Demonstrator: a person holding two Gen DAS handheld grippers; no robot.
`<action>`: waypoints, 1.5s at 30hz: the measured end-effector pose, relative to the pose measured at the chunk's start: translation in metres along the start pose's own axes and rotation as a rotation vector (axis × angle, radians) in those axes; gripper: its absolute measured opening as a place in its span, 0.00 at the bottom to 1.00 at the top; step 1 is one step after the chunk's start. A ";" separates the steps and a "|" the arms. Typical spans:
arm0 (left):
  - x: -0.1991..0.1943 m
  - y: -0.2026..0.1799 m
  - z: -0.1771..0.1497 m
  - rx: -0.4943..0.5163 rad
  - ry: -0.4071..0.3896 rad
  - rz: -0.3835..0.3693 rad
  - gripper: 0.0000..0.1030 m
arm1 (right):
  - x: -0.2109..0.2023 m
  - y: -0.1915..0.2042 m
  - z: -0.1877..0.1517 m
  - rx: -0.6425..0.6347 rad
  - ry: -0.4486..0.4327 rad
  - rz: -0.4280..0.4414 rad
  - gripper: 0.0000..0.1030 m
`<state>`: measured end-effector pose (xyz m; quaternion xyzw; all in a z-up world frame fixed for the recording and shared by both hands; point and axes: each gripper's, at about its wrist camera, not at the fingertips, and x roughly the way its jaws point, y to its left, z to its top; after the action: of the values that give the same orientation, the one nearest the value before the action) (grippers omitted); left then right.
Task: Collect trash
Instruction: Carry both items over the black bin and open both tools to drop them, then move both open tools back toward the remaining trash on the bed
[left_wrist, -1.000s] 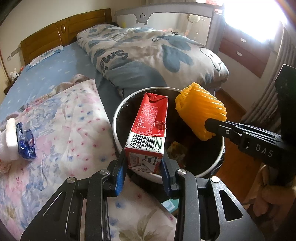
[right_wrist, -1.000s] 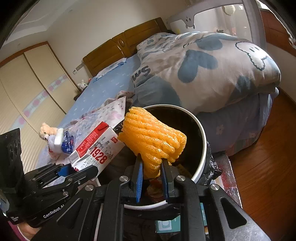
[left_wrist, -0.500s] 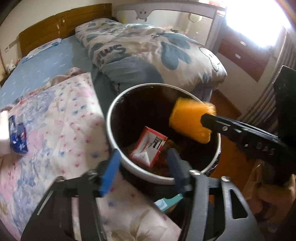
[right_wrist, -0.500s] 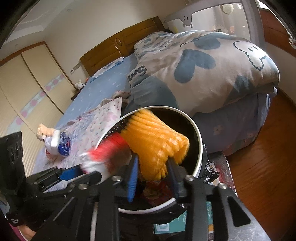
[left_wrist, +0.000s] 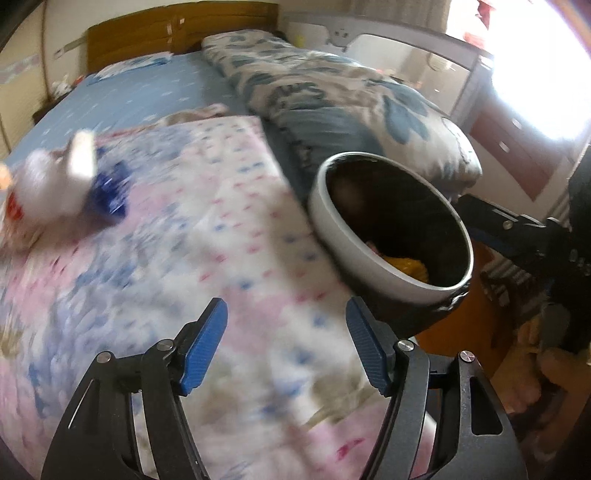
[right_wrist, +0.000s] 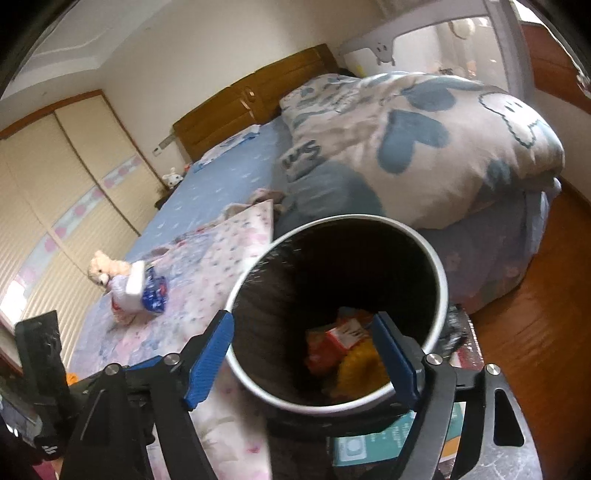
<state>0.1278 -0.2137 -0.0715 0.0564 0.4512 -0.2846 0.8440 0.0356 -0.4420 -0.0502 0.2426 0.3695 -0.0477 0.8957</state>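
Note:
The round bin (right_wrist: 441, 295) with a white rim and black liner stands beside the bed. The red carton (right_wrist: 345, 334) and the orange foam net (right_wrist: 360, 369) lie at its bottom. My right gripper (right_wrist: 304, 354) hangs over the bin mouth, its jaws opening with nothing between them. My left gripper (left_wrist: 286, 343) is over the floral blanket (left_wrist: 192, 258), left of the bin (left_wrist: 328, 206); its jaws are opening and hold nothing. A blue wrapper (left_wrist: 109, 192) lies blurred against a plush toy (left_wrist: 40, 188) at the blanket's far left, and the wrapper (right_wrist: 155, 293) also shows in the right wrist view.
A folded quilt with blue hearts (right_wrist: 424, 147) lies on the bed behind the bin. A teal box (right_wrist: 373, 443) sits on the stand under the bin. Wooden floor (right_wrist: 535, 314) runs to the right. The right gripper's arm (left_wrist: 517, 229) crosses the left wrist view at right.
Both grippers have let go: the red carton and the orange net have dropped into the bin. My left gripper has swung left over the blanket; the right one has hardly moved.

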 end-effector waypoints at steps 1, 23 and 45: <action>-0.003 0.007 -0.003 -0.014 -0.001 0.008 0.66 | 0.001 0.007 -0.001 -0.009 0.000 0.011 0.78; -0.051 0.141 -0.048 -0.256 -0.053 0.157 0.67 | 0.058 0.138 -0.042 -0.153 0.099 0.188 0.81; -0.047 0.222 -0.040 -0.335 -0.036 0.266 0.68 | 0.127 0.196 -0.046 -0.329 0.132 0.181 0.80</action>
<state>0.1966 0.0053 -0.0931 -0.0307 0.4657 -0.0928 0.8795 0.1498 -0.2365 -0.0869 0.1280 0.4071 0.1102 0.8976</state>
